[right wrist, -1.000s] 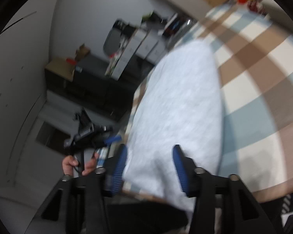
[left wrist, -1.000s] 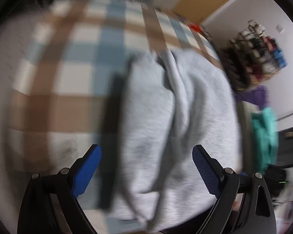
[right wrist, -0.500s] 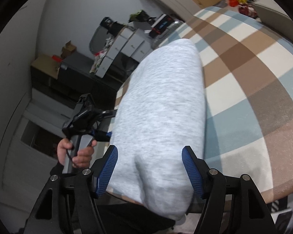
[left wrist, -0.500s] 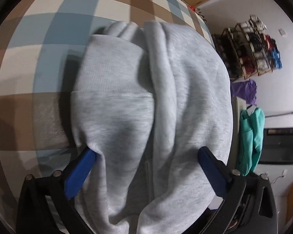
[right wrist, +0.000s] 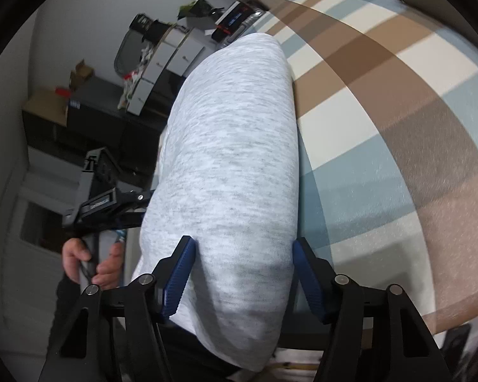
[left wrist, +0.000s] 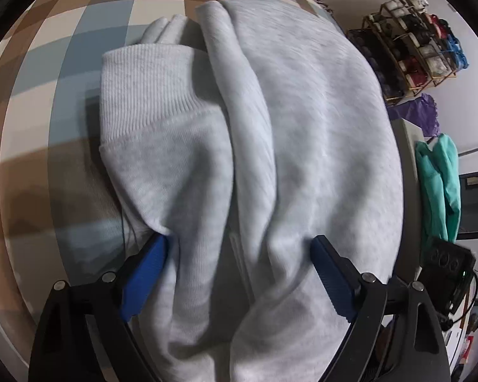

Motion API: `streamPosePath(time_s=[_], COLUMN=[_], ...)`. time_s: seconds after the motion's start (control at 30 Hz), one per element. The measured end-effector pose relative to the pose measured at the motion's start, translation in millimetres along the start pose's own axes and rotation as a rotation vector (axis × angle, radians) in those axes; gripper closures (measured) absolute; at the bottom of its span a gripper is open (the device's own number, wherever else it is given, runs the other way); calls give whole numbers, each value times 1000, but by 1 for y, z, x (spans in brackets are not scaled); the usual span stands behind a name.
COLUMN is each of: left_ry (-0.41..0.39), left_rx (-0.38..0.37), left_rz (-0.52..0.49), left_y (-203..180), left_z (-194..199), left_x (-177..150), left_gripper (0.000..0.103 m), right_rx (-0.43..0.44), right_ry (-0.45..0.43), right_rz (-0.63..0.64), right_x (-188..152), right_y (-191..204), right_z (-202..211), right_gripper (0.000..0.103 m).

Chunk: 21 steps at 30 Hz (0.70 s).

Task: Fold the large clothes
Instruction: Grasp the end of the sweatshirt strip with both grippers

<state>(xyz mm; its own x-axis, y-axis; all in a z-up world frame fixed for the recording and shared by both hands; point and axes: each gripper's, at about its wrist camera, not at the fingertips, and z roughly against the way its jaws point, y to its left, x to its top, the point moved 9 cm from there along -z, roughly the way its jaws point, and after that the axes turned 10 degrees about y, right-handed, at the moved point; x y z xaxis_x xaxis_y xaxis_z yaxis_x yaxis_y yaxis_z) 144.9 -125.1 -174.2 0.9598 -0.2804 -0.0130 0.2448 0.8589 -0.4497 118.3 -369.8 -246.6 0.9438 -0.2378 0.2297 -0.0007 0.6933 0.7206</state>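
A light grey sweatshirt (left wrist: 302,111) lies folded into a thick bundle on the checked table cover (left wrist: 79,31), its ribbed cuff (left wrist: 143,89) on top at the left. My left gripper (left wrist: 239,248) straddles the near end of the bundle. Its jaws are closing and both blue pads dig into the bunched cloth. In the right wrist view the same sweatshirt (right wrist: 232,127) runs away from me along the table edge. My right gripper (right wrist: 243,254) has its jaws closing on the near end, pads against both sides. A hand (right wrist: 79,258) holds the left gripper (right wrist: 111,203) there.
The checked cover (right wrist: 398,127) spreads to the right of the bundle. Beyond the table stand a wire rack of shoes (left wrist: 414,41), a purple cloth (left wrist: 414,114), a teal garment (left wrist: 439,184) and a black device (left wrist: 446,264). White drawers (right wrist: 175,57) and cardboard boxes (right wrist: 47,102) line the wall.
Both grippers came down over the sweatshirt's near end. Gaps beside the pads have gone and the pads now touch the cloth. The left view has closed in on the bundle.
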Motion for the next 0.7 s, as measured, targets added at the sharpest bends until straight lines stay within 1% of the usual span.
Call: streamPosePath(time_s=[0.07,0.17,0.2,0.23,0.27,0.3,0.33,0.4,0.47,0.53,0.57,0.6,0.63,0.67,0.7], left_ry=[-4,-4,4,13,10,-10,-36,-74,-144,-194,-201,-193,-153,-126,-112], left_rx=[-27,-121,-156,-185,-195,-190,-193,-236,-258,-203,-225,-259,-327,-352,-352], left_rz=[-10,-25,-32,-33,-26,-8,23,98,145,199,218,222,204,197,196], left_y=[-3,-10,-12,-11,-9,-1,8,28,49,71,77,73,67,60,53], left_z=[-3,-6,-6,-3,1,9,18,37,54,63,65,62,54,46,40], left_x=[-16,-39,-48,-56,-61,-63,-64,-67,-66,-64,-63,-60,-60,-61,-60], left_gripper=[16,17,17,16,16,16,16,15,14,12,8,7,7,7,7], right_rx=[-46,-112,-145,-154,-150,-137,-133,-118,-95,-70,-53,-33,-17,-2,11], right_ry=[35,108,138,160,191,233,248,277,284,276,270,266,263,262,262], right_rz=[55,95,128,146,156,161,166,157,136,125,118,109,104,101,99], right_x=[2,9,14,16,17,17,18,22,26,27,28,29,27,26,26], right_y=[0,-6,-8,-9,-10,-11,-11,-12,-14,-16,-17,-20,-23,-26,-28], right_z=[3,14,18,20,20,18,18,15,10,7,5,4,4,6,7], right_gripper=[45,46,46,46,46,46,45,42,38,34,33,32,31,31,31])
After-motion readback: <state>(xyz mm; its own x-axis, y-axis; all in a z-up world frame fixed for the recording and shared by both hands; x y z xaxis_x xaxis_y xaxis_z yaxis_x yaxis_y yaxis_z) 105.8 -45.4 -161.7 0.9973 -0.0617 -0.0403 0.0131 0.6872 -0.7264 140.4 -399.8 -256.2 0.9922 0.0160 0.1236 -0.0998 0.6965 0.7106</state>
